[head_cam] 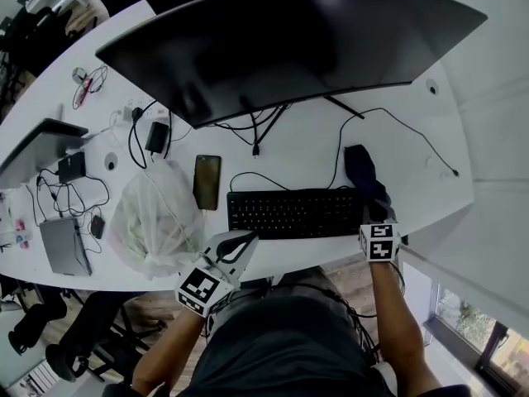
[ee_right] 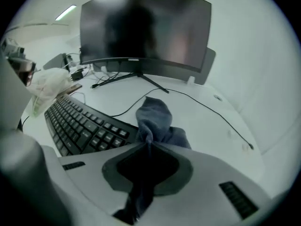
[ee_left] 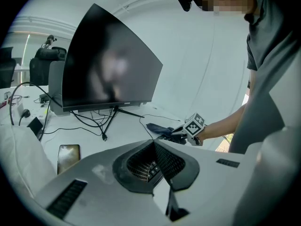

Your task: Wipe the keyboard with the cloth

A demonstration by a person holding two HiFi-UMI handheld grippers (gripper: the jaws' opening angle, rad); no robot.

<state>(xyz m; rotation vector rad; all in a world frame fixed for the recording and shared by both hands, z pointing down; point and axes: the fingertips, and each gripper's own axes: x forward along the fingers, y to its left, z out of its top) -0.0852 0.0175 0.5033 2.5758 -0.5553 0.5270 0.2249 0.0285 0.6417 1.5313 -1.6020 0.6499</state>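
While R gripper [ee_right: 149, 144] pinches cloth [ee_right: 153, 113] on white desk [head_cam: 401, 168], L gripper [ee_left: 153, 144] sits shut.

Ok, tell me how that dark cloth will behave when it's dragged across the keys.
Probably floppy: the cloth bunches into folds where the right gripper pinches it. Likely light, since one pinch draws it up. It may snag or fold over on the keyboard, as its free end lies loose.

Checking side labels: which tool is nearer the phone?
Left. The left tool is at the keyboard's left end, just short of the phone; the right tool is at its right end, gripping the cloth.
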